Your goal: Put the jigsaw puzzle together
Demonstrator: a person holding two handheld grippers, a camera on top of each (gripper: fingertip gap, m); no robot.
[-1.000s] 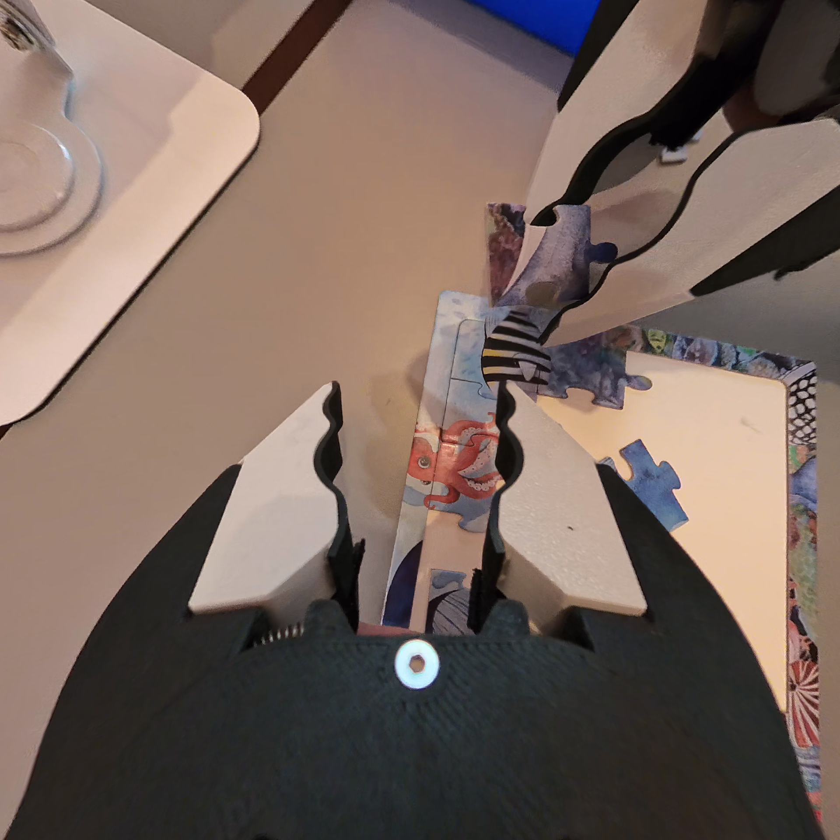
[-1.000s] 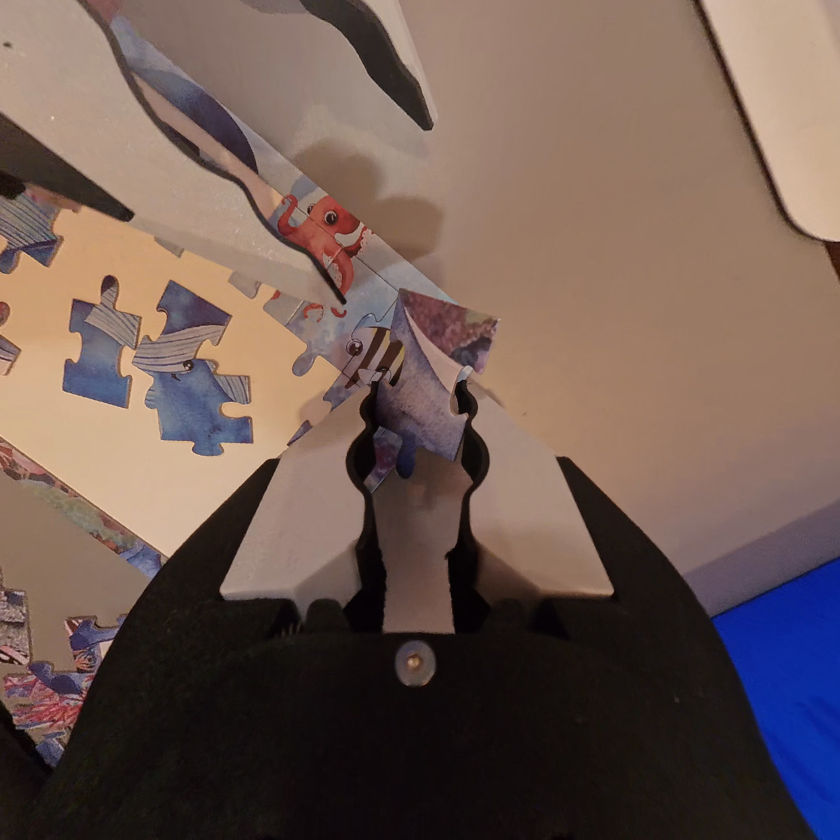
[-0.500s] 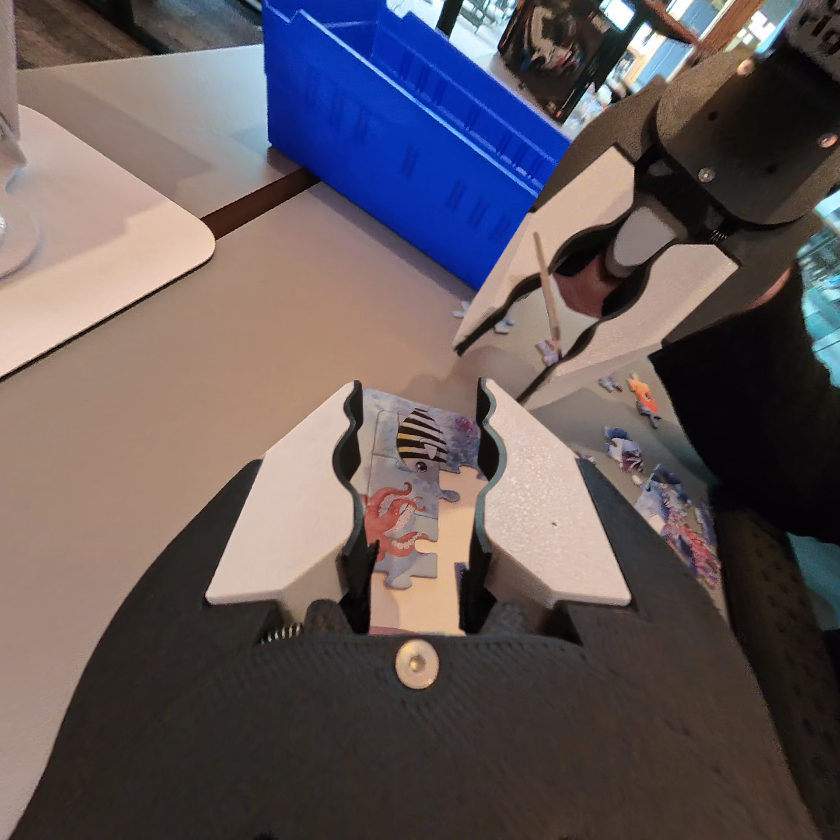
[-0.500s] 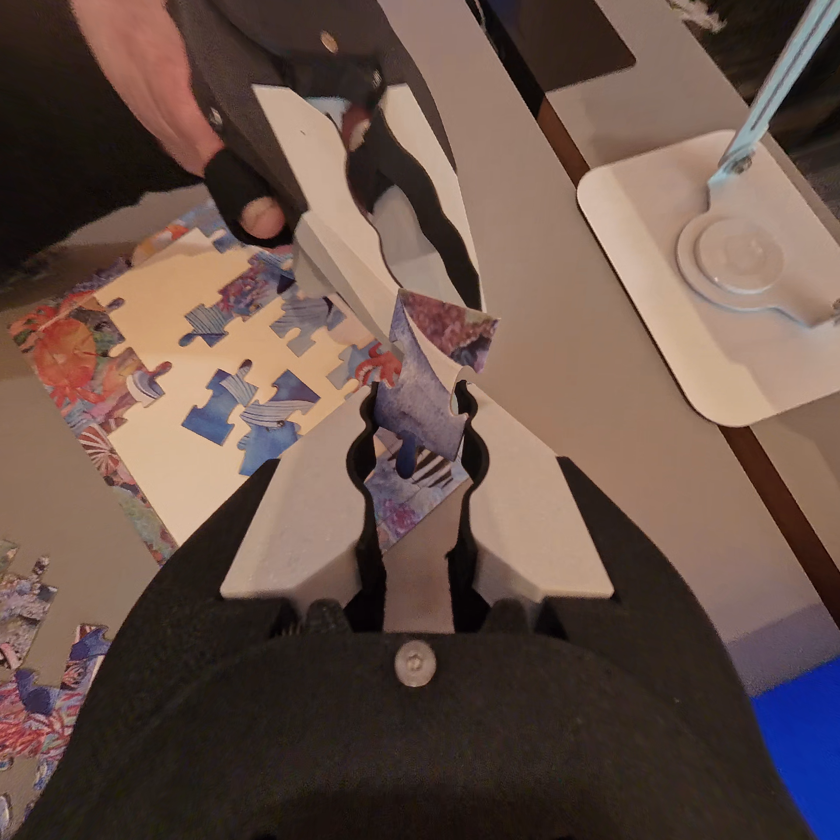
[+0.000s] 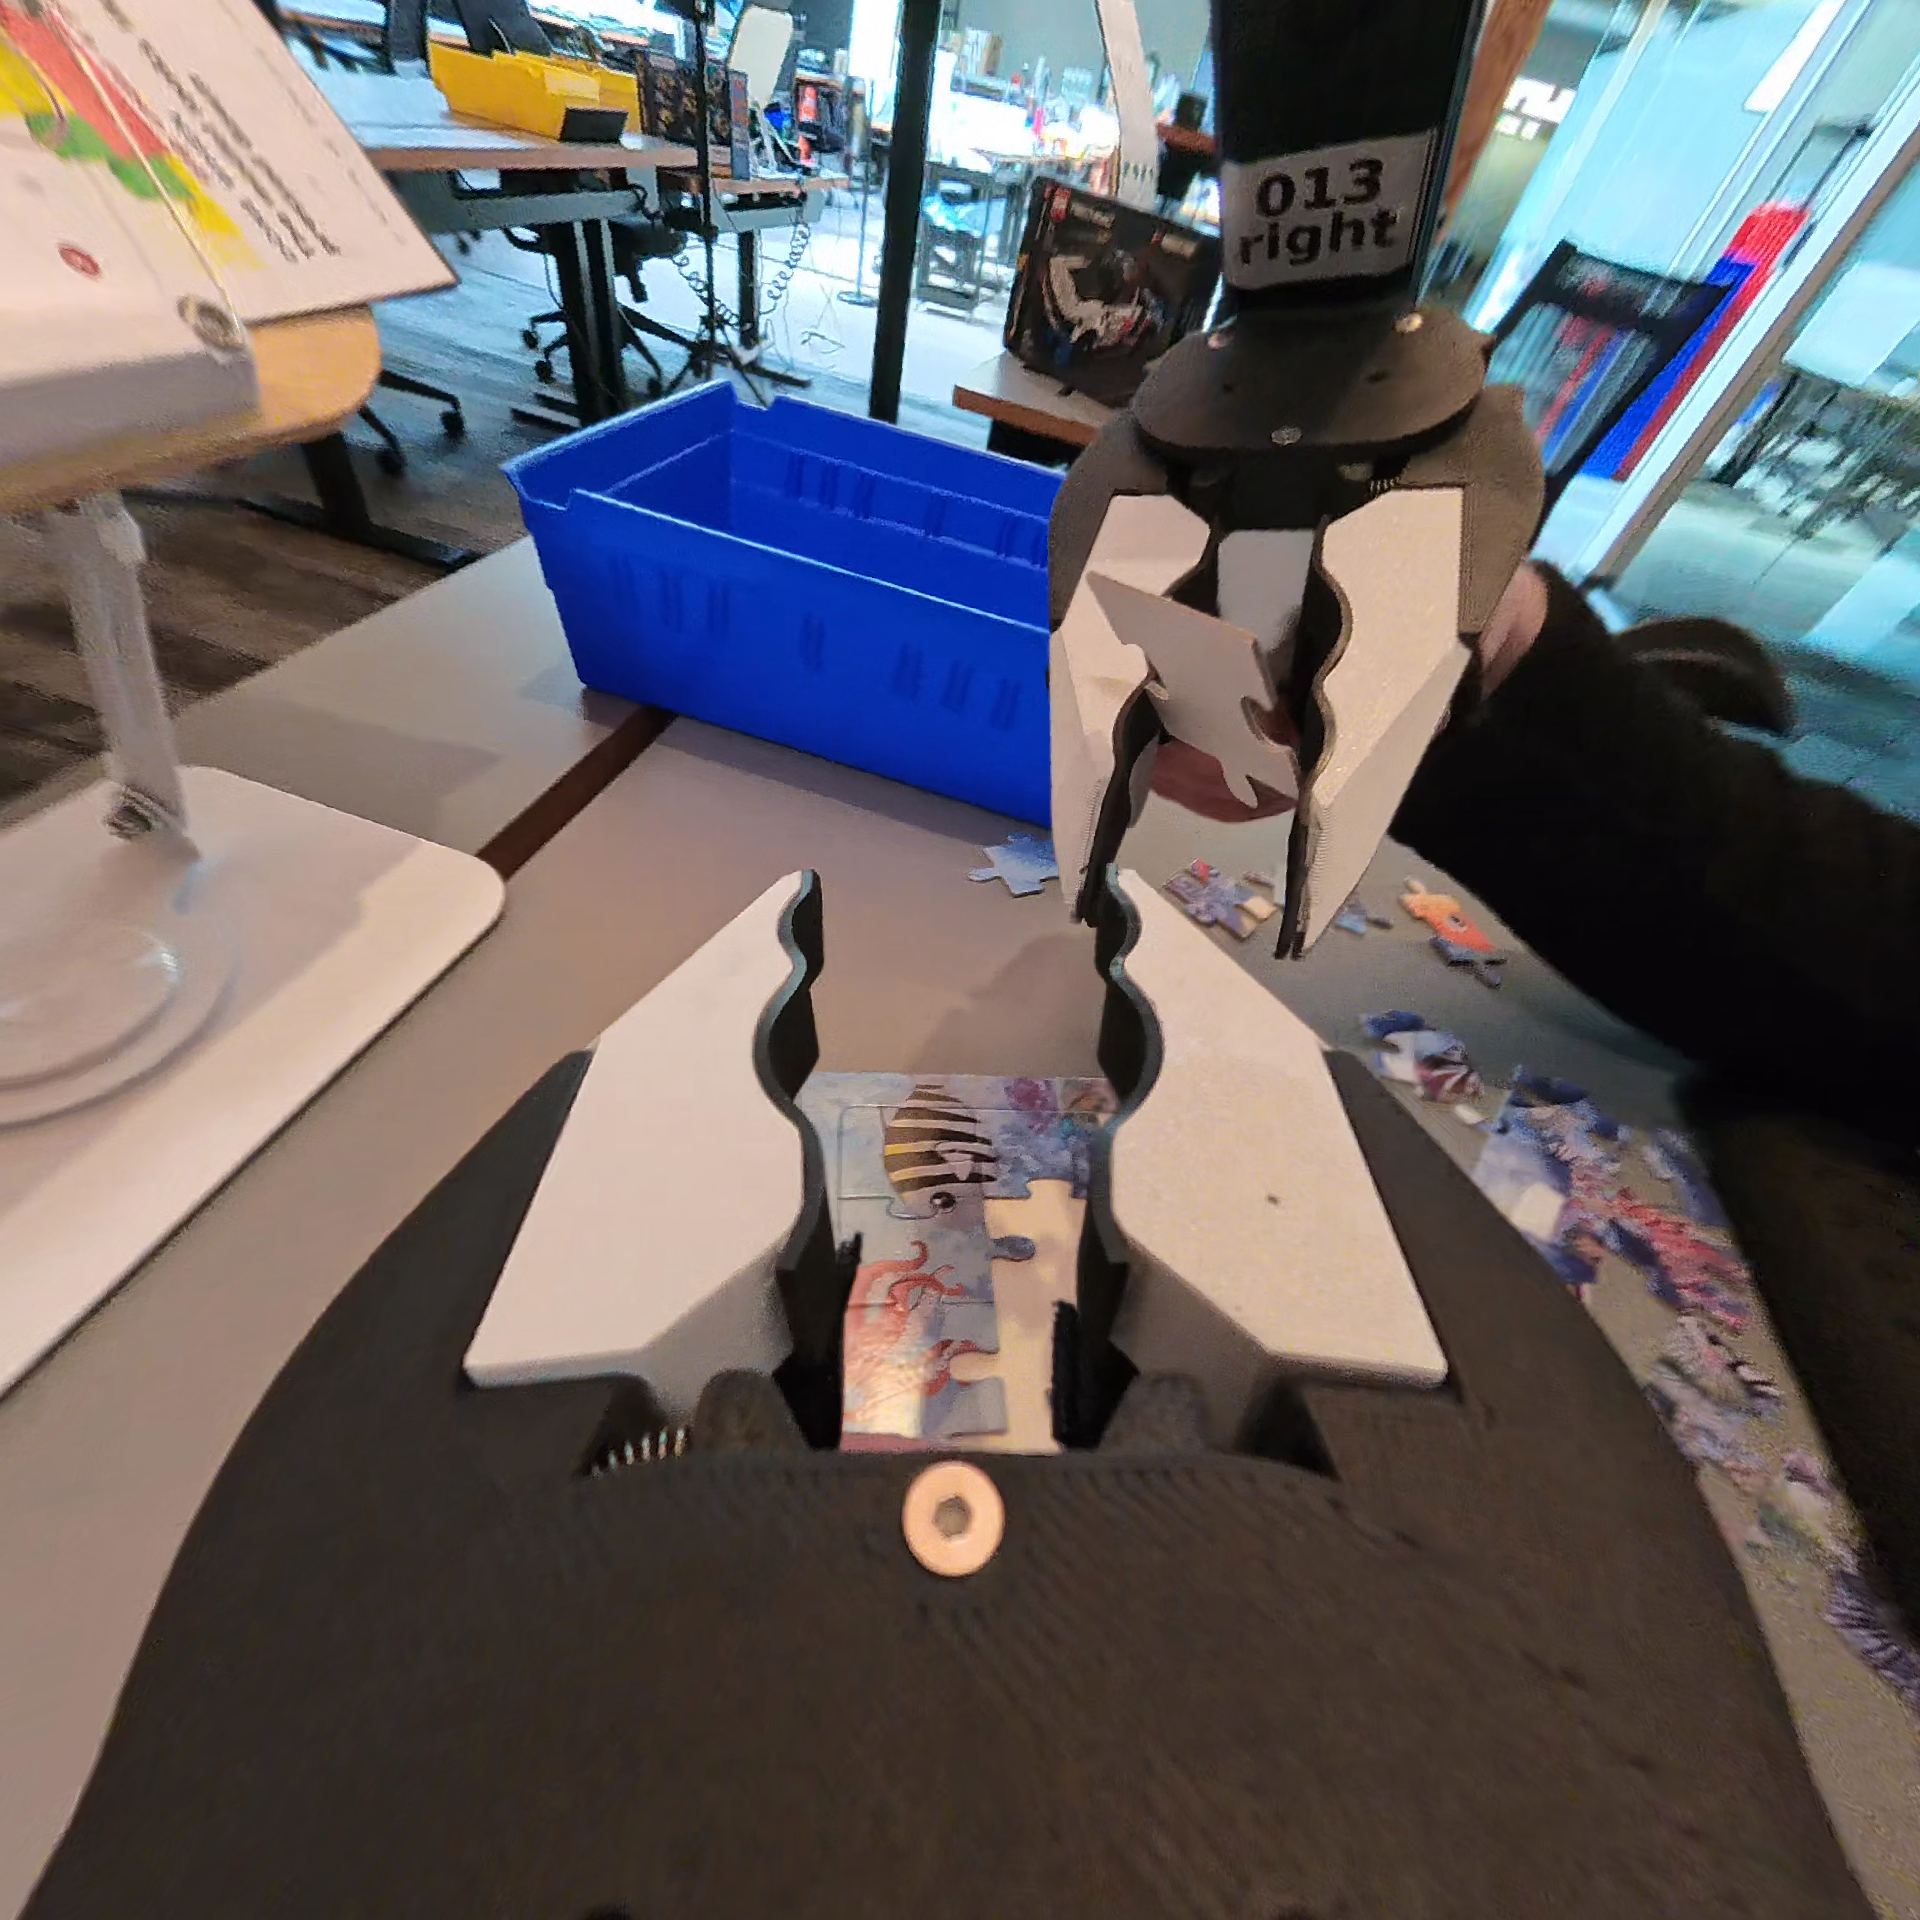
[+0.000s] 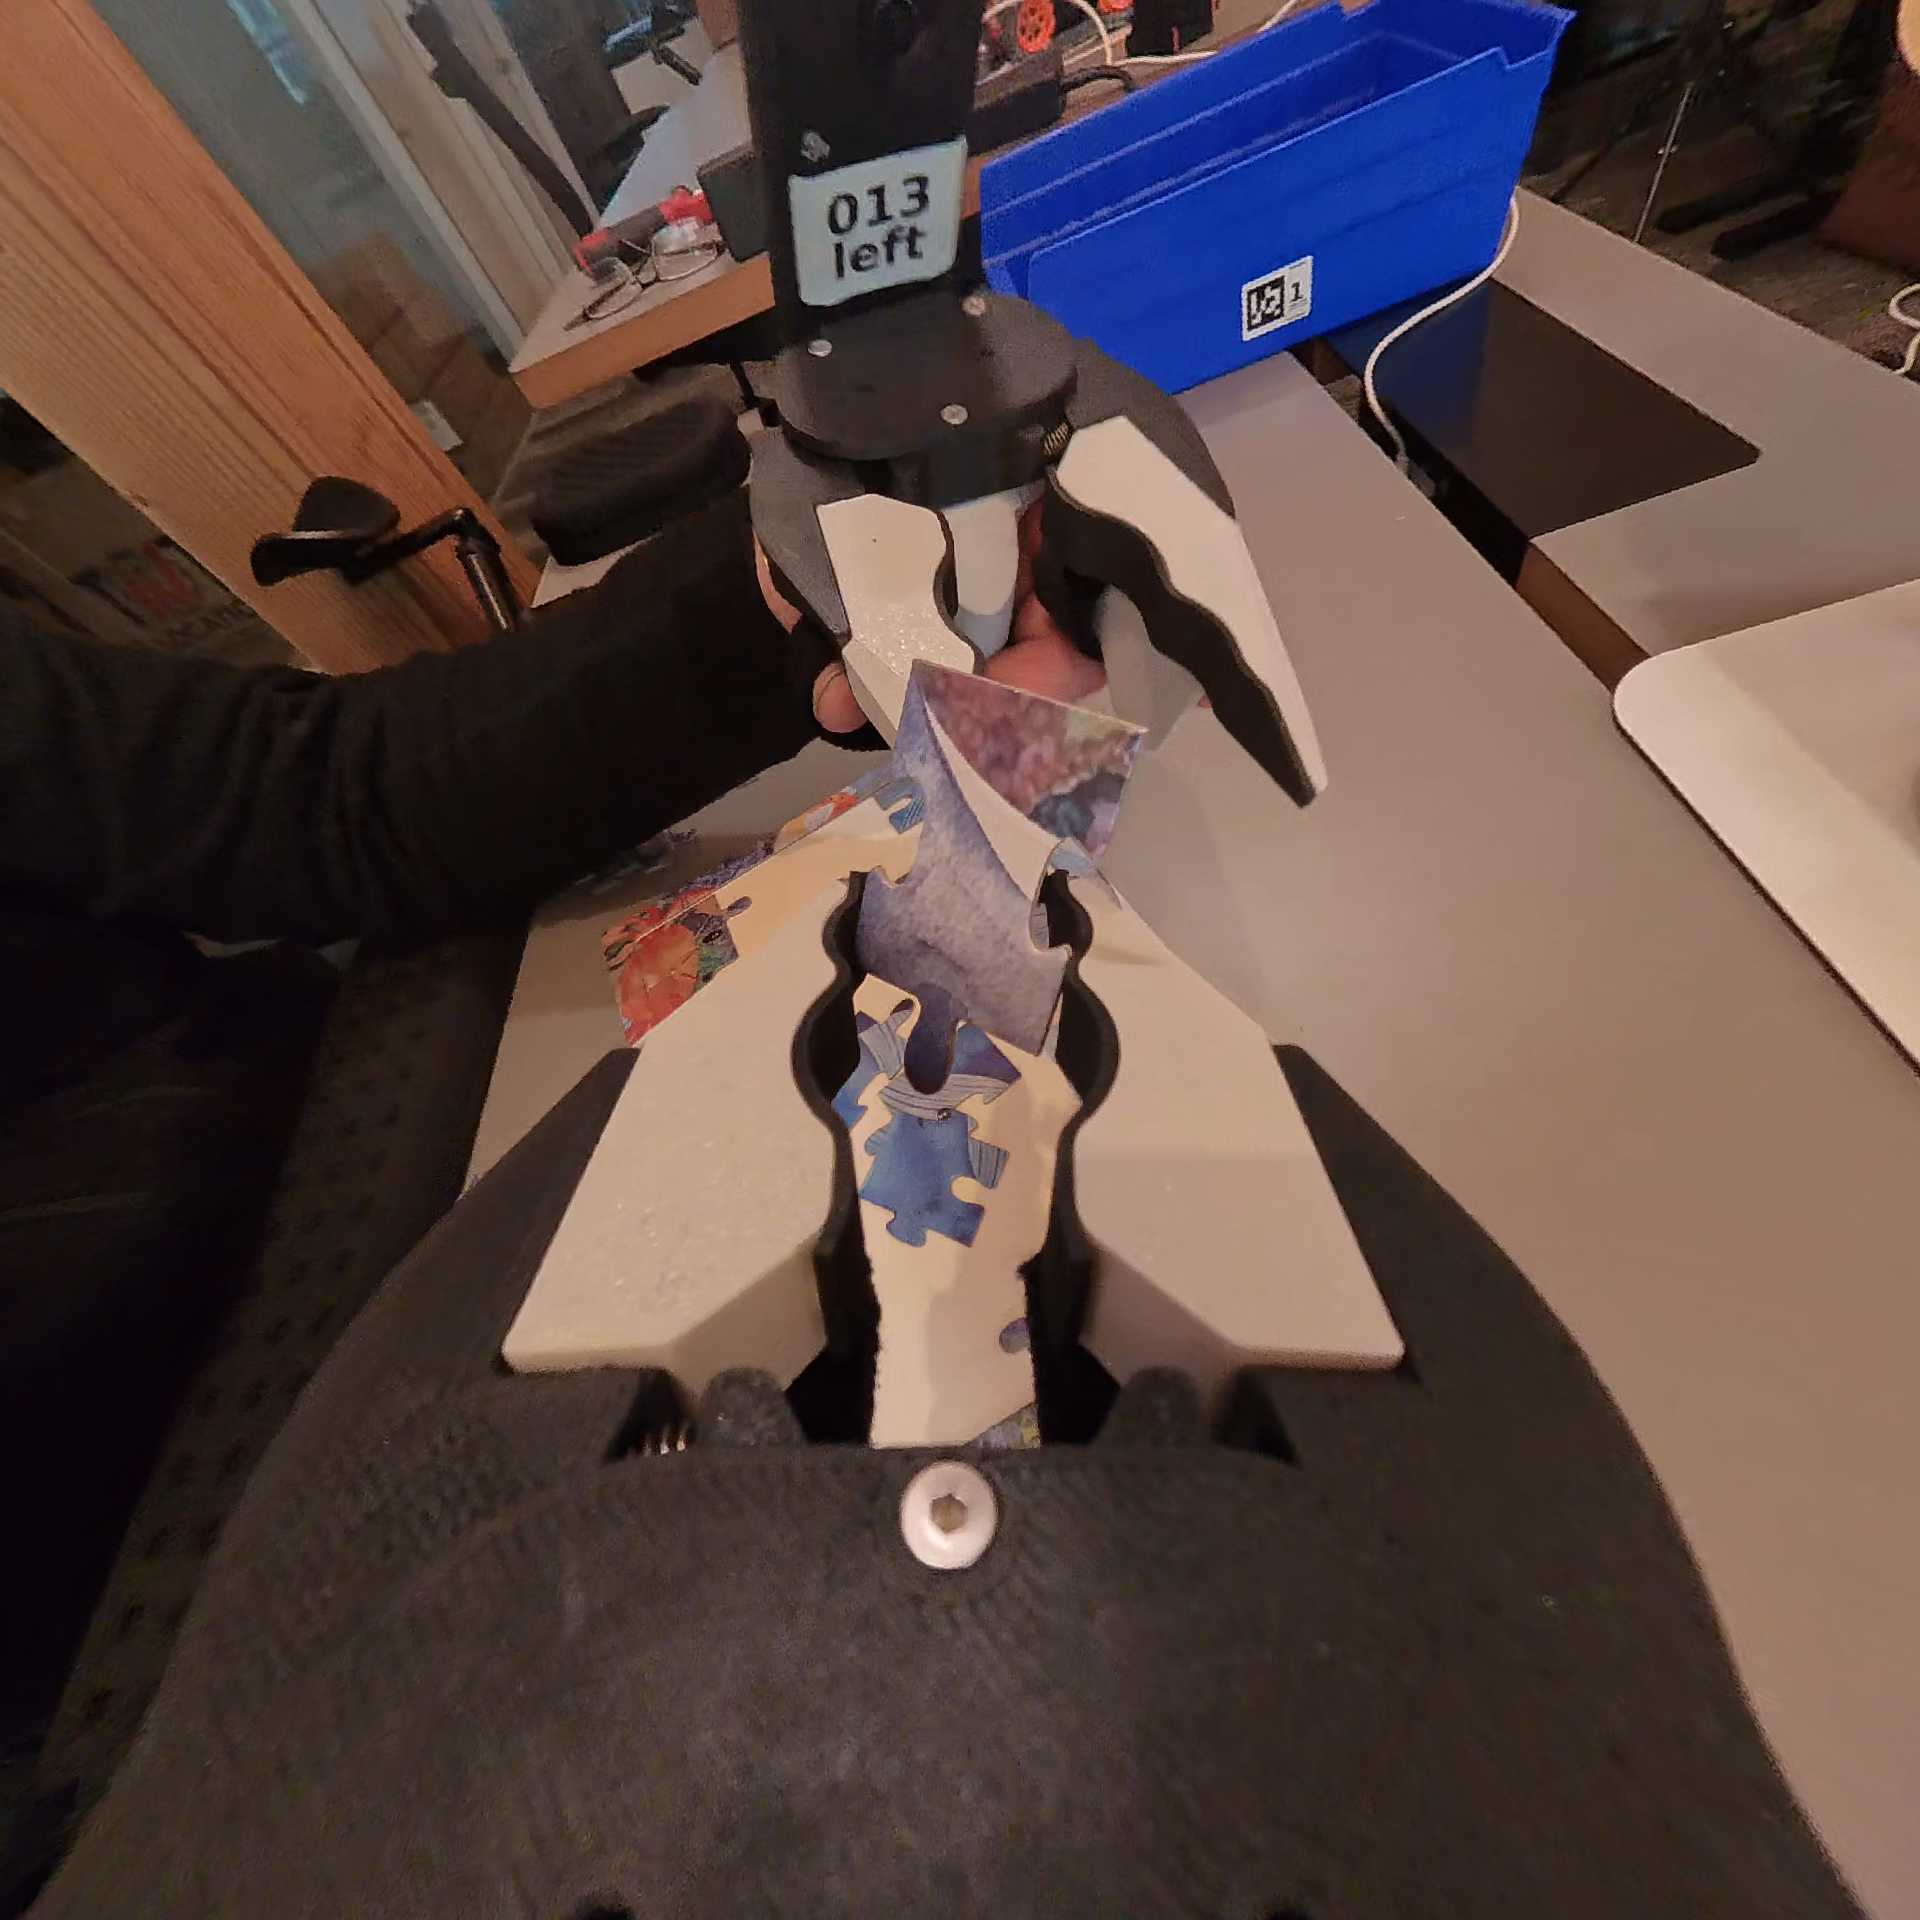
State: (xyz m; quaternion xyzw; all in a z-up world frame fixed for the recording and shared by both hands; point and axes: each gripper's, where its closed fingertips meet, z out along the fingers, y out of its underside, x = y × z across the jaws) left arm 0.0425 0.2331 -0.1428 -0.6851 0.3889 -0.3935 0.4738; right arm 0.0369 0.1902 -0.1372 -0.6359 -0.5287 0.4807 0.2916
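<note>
My right gripper [image 6: 954, 883] is shut on a blue and purple puzzle piece [image 6: 966, 914] and holds it upright in the air above the puzzle board [image 6: 935, 1330]. In the left wrist view the right gripper [image 5: 1190, 925] hangs tips down, and the piece [image 5: 1195, 665] shows its grey back. My left gripper [image 5: 961, 914] is open and empty, above the board corner [image 5: 1039, 1221] where striped fish [image 5: 935, 1143] and octopus pieces sit fitted. It faces the right gripper in the right wrist view [image 6: 1098, 766]. Blue pieces [image 6: 925, 1164] lie on the board.
A blue bin [image 5: 810, 613] stands at the back of the table, also in the right wrist view [image 6: 1247, 197]. A white stand base [image 5: 260, 987] lies at the left. Loose pieces [image 5: 1226, 899] and a pile [image 5: 1621, 1195] lie beside the board. Dark sleeves [image 6: 416, 748] reach in.
Both grippers have lifted away from the board and tilted up. The right one still holds the same piece. The left one has stayed open.
</note>
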